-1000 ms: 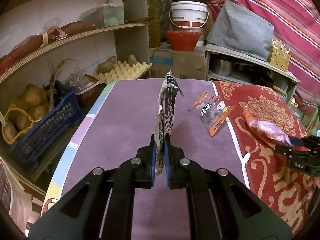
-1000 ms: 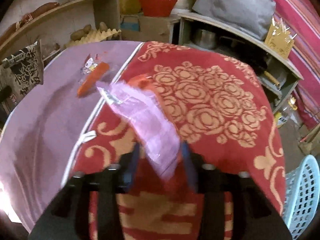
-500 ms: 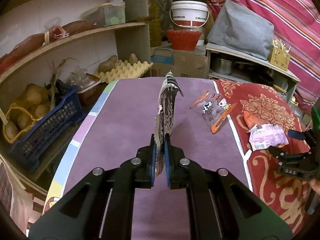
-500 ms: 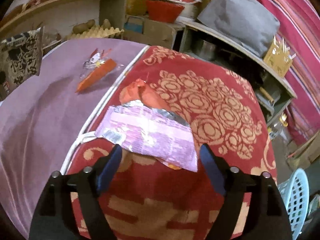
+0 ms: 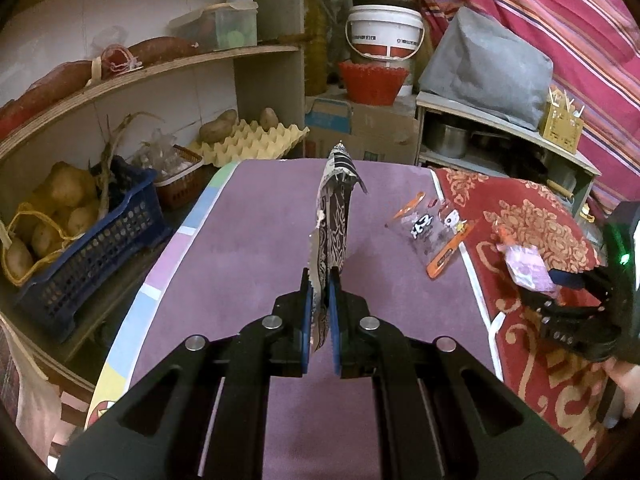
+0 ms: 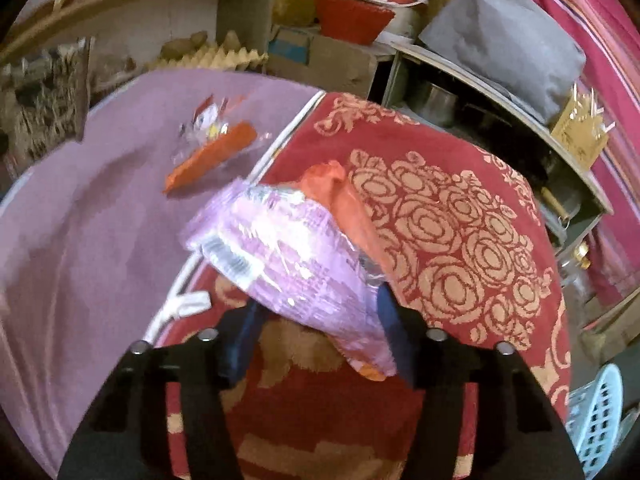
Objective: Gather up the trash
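Left gripper [image 5: 320, 308]: clamped on a dark patterned wrapper [image 5: 335, 216], which stands upright out of its tips above the purple cloth [image 5: 248, 264]. That piece counts as collected.

Loose trash, middle: a clear-and-orange wrapper [image 5: 434, 236] lies flat on the purple cloth near the white seam, touched by neither gripper. It looks like the next piece to fetch.

Right gripper [image 6: 316, 320]: its jaws have just been closing around a crumpled pink wrapper [image 6: 288, 256], which sits between the blue pads and bulges out past them. The frame is blurred, so firm pressure cannot be confirmed; I judge the grip as forming. An orange wrapper [image 6: 340, 196] is bunched just behind the pink one, seemingly touching it.

Progress: one piece secured, one being taken, at least one left on the table, nothing yet dropped in a bin.

Surface: a table, purple cloth on the left, red floral cloth [image 6: 460, 232] on the right.

Room: shelves at left with a blue crate of potatoes [image 5: 84, 240] and an egg tray [image 5: 252, 146]; a white bucket [image 5: 384, 32] at the back; a pale blue basket [image 6: 600, 420] at lower right, possibly the bin.
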Demonstrator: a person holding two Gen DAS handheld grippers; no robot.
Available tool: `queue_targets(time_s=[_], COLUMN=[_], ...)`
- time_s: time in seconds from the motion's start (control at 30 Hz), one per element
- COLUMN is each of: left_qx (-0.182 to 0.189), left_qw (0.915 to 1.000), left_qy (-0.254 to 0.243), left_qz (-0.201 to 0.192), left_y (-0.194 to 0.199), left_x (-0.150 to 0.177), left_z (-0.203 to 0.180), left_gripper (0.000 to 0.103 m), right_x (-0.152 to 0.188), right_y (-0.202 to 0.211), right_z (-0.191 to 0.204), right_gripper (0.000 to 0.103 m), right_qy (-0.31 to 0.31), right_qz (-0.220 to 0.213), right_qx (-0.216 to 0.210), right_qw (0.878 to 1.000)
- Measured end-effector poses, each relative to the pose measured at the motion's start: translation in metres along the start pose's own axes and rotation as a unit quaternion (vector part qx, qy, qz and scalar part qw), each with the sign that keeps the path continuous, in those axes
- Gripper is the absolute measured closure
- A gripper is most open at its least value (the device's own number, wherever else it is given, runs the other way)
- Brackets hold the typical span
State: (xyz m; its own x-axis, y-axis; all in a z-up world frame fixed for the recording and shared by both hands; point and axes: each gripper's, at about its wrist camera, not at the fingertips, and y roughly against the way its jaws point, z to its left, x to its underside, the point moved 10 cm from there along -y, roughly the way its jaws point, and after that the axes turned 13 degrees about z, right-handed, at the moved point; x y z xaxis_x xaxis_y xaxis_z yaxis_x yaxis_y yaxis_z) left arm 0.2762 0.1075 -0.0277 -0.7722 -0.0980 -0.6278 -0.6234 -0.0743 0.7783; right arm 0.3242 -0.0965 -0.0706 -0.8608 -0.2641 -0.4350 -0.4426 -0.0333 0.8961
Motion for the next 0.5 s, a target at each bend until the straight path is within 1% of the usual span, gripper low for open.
queue_targets(time_s=[0.03, 0.07, 0.1, 0.13, 0.2, 0.27, 0.33, 0.4, 0.5], left_qx=[0.001, 0.004, 0.006, 0.007, 0.005, 0.004, 0.001, 0.000, 0.001], left_qw=[1.0000, 1.0000, 1.0000, 1.0000, 0.9999, 0.9999, 0.9998, 0.9997, 0.9997], left_qy=[0.001, 0.002, 0.002, -0.001, -0.009, -0.016, -0.022, -0.023, -0.022], left_qz=[0.000, 0.001, 0.003, 0.005, 0.005, 0.003, 0.003, 0.002, -0.003], left_y=[0.000, -0.001, -0.002, -0.003, -0.003, -0.002, -0.002, 0.000, 0.003], left_x=[-0.001, -0.001, -0.001, 0.000, 0.000, 0.001, 0.002, 0.001, -0.001], left_z=[-0.001, -0.002, -0.004, -0.008, -0.014, -0.018, -0.022, -0.025, -0.027], left_gripper=[0.097, 0.097, 0.097, 0.097, 0.097, 0.097, 0.097, 0.097, 0.097], right_x=[-0.001, -0.002, -0.001, 0.000, 0.001, 0.001, 0.004, 0.006, 0.005], right_y=[0.003, 0.004, 0.004, 0.005, 0.005, 0.006, 0.004, 0.003, 0.014], right_z=[-0.002, -0.003, -0.005, -0.006, -0.009, -0.013, -0.016, -0.023, -0.032], right_gripper=[0.059, 0.065, 0.070, 0.074, 0.085, 0.088, 0.090, 0.091, 0.093], right_qy=[-0.011, -0.021, -0.034, -0.041, -0.047, -0.054, -0.060, -0.068, -0.081], right_qz=[-0.004, -0.005, -0.003, -0.003, -0.006, -0.011, -0.013, -0.015, -0.031], right_qx=[-0.017, -0.031, -0.050, -0.059, -0.057, -0.050, -0.055, -0.049, -0.050], right_qw=[1.000, 0.999, 0.998, 0.997, 0.997, 0.997, 0.997, 0.996, 0.995])
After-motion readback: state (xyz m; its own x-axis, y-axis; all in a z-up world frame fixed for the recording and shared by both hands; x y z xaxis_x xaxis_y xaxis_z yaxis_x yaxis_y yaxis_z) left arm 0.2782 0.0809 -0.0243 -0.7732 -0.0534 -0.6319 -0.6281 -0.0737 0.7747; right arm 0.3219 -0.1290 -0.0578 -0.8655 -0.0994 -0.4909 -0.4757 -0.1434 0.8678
